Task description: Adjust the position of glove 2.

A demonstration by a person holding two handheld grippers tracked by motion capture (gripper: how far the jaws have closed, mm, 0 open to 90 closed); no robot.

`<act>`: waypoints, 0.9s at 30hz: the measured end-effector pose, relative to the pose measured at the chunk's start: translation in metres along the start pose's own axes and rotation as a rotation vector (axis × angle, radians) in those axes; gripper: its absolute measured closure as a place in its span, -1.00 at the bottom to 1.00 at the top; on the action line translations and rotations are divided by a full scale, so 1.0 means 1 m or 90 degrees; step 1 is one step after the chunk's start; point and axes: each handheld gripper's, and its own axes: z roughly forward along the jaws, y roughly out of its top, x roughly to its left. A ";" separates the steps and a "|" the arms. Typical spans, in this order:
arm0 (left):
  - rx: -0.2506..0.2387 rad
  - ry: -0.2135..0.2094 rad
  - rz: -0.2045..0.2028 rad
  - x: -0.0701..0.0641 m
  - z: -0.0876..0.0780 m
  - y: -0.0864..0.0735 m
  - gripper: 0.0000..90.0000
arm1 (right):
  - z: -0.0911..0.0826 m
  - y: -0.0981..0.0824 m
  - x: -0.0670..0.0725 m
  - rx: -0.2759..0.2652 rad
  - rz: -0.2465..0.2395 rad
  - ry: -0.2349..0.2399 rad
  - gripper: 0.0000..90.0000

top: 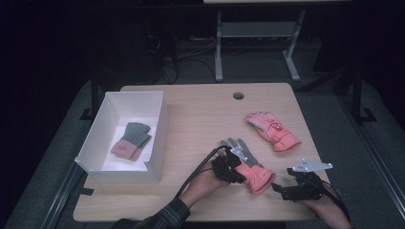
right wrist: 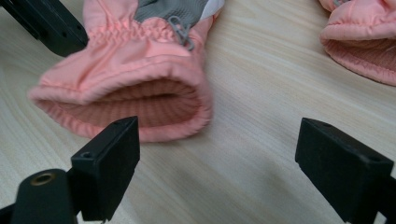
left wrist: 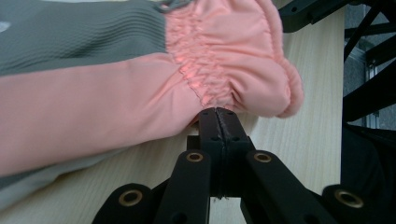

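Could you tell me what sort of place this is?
Probably a lab or workshop set up for recording, not a home: a plain wooden table on grey carpet, loose cables on the floor behind it, and a second bench's metal legs in a dark room.

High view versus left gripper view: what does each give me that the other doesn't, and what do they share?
High view alone: the white box holding a grey-and-pink glove, a second pink glove farther back on the table, and the right gripper beside the near glove's cuff. Left gripper view alone: the jaws closed together at the gathered wrist fabric. Both: the left gripper at the near pink-and-grey glove.
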 end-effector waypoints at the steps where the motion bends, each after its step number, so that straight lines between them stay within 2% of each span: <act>1: -0.001 0.002 0.001 -0.001 -0.001 0.000 0.99 | 0.000 0.000 0.000 0.001 0.000 0.001 -0.70; 4: -0.010 0.006 0.002 -0.001 -0.007 -0.003 0.98 | 0.002 0.000 0.001 0.007 -0.009 0.007 -0.70; 10: -0.031 0.032 0.001 0.001 -0.027 -0.018 0.79 | 0.000 0.002 0.004 0.027 -0.022 0.020 -0.70; 14: -0.029 0.069 0.001 0.003 -0.040 -0.035 0.43 | -0.006 0.005 0.003 0.026 -0.021 0.023 -0.71; 19: -0.033 0.094 -0.013 0.005 -0.054 -0.058 0.01 | -0.009 0.009 0.000 0.036 -0.023 0.024 -0.71; 20: -0.030 0.098 -0.007 0.006 -0.057 -0.063 -0.06 | -0.010 0.010 0.001 0.039 -0.021 0.024 -0.71; 23: -0.038 0.110 -0.013 0.007 -0.064 -0.075 -0.21 | -0.011 0.013 0.000 0.040 -0.032 0.024 -0.69; 24: -0.046 0.114 -0.022 0.007 -0.066 -0.080 -0.25 | -0.011 0.014 0.000 0.042 -0.030 0.023 -0.69; 25: -0.041 0.117 -0.017 0.008 -0.068 -0.083 -0.30 | -0.011 0.017 -0.001 0.040 -0.031 0.023 -0.66; 27: -0.049 0.128 -0.024 0.009 -0.073 -0.092 -0.39 | -0.011 0.022 -0.004 0.037 -0.038 0.022 -0.60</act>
